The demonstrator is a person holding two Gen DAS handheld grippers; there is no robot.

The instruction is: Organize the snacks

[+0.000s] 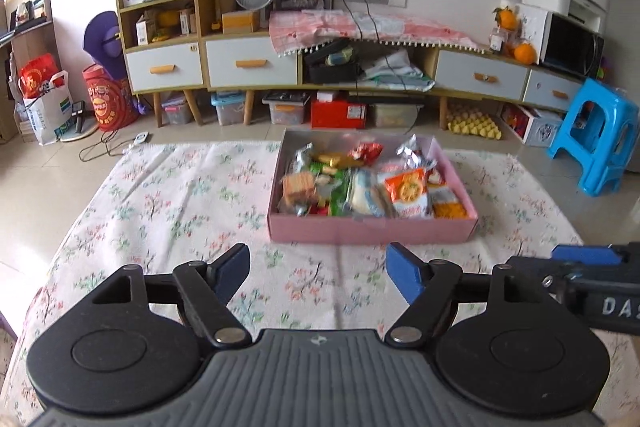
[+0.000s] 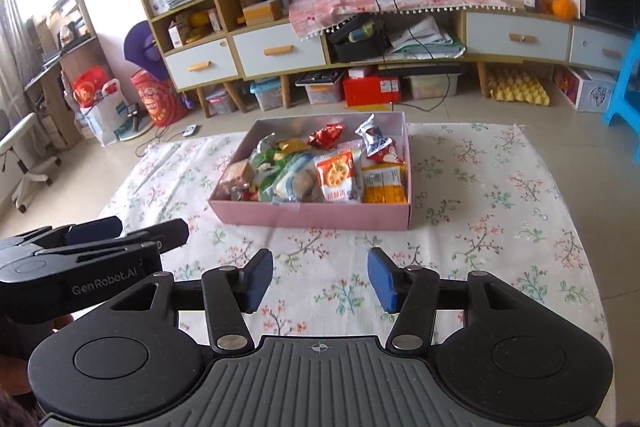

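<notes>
A shallow pink box (image 1: 372,230) (image 2: 312,215) sits on the floral cloth, filled with several snack packets. An orange-and-white cracker packet (image 1: 408,193) (image 2: 338,177) lies near its front, an orange packet (image 1: 450,209) (image 2: 384,187) at its front right, a red wrapper (image 2: 326,135) near the back. My left gripper (image 1: 318,275) is open and empty, hovering over the cloth in front of the box. My right gripper (image 2: 320,279) is open and empty too, beside it and a little right; it also shows at the right edge of the left wrist view (image 1: 580,255).
The floral cloth (image 1: 168,203) (image 2: 500,203) covers a low table. Behind it stand a long low cabinet with drawers (image 1: 248,61), storage bins beneath, a blue plastic stool (image 1: 596,135) at right and bags (image 1: 44,99) at left.
</notes>
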